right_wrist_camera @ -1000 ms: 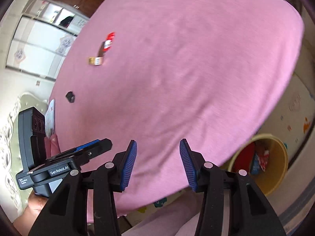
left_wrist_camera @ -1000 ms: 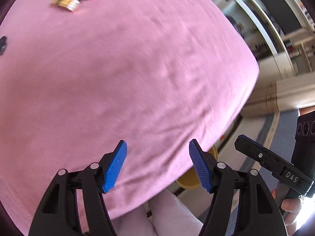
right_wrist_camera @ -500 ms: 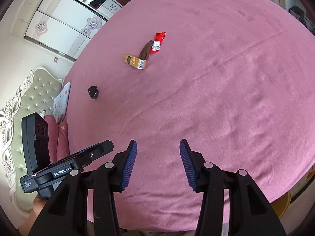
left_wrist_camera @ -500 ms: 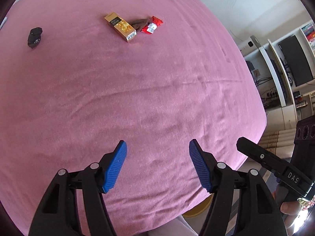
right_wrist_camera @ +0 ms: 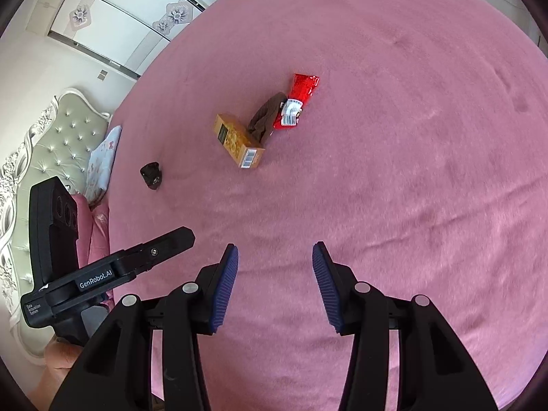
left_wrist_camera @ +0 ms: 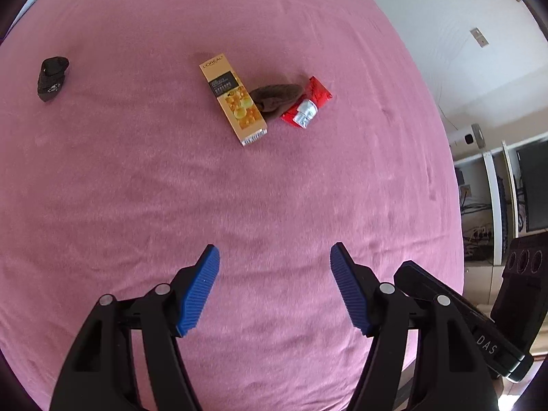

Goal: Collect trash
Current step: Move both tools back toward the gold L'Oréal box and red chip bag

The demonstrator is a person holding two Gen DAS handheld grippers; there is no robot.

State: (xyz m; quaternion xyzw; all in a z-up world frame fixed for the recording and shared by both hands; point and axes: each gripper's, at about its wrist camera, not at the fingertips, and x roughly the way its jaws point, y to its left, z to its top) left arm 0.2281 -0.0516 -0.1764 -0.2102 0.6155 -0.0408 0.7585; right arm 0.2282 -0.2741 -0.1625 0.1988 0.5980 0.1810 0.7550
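Note:
On the pink bed cover lie an orange L'Oreal carton, a brown crumpled piece and a red snack wrapper, close together. A small black object lies apart to the left. The same things show in the right wrist view: carton, brown piece, red wrapper, black object. My left gripper is open and empty, well short of the carton. My right gripper is open and empty, also short of the pile.
A padded grey headboard and a pillow lie at the bed's left end. Wardrobe doors stand behind. Shelves with a dark screen stand to the right. The other gripper's body shows beside each gripper.
Both grippers have swung from the bed's edge, over the yellow bin on the floor, toward the middle of the bed. The trash pile now sits nearer and centred. Both stay open.

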